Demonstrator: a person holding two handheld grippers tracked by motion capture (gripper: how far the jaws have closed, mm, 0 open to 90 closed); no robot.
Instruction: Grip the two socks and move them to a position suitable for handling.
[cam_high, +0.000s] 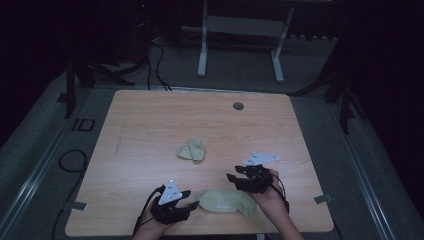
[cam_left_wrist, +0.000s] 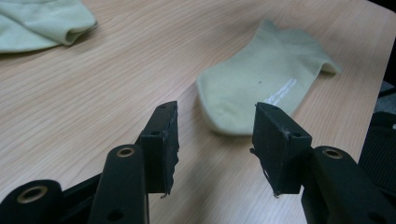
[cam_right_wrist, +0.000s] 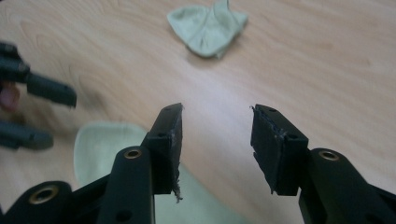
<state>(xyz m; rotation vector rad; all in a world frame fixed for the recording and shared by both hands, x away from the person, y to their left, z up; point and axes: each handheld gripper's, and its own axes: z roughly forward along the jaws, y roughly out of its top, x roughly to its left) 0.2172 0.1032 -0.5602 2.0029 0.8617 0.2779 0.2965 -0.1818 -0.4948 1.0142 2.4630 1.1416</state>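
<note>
A flat pale green sock (cam_high: 227, 201) lies near the table's front edge, between my two grippers. My left gripper (cam_high: 192, 199) sits just left of its toe end, open, with nothing between its jaws. In the left gripper view the sock (cam_left_wrist: 261, 79) lies just beyond the open gripper (cam_left_wrist: 215, 126). My right gripper (cam_high: 233, 180) hovers above the sock's right part, open and holding nothing. In the right gripper view the flat sock (cam_right_wrist: 107, 149) lies below the open gripper (cam_right_wrist: 217, 126). A second, crumpled sock (cam_high: 191, 150) rests at the table's middle, also seen as the crumpled sock (cam_right_wrist: 208, 28).
The wooden table (cam_high: 150, 115) has a round cable hole (cam_high: 238, 106) near its far edge. A white desk frame (cam_high: 240, 40) stands on the floor behind, and cables (cam_high: 70, 160) lie at the left. The left gripper's jaws (cam_right_wrist: 37, 112) appear at the left of the right gripper view.
</note>
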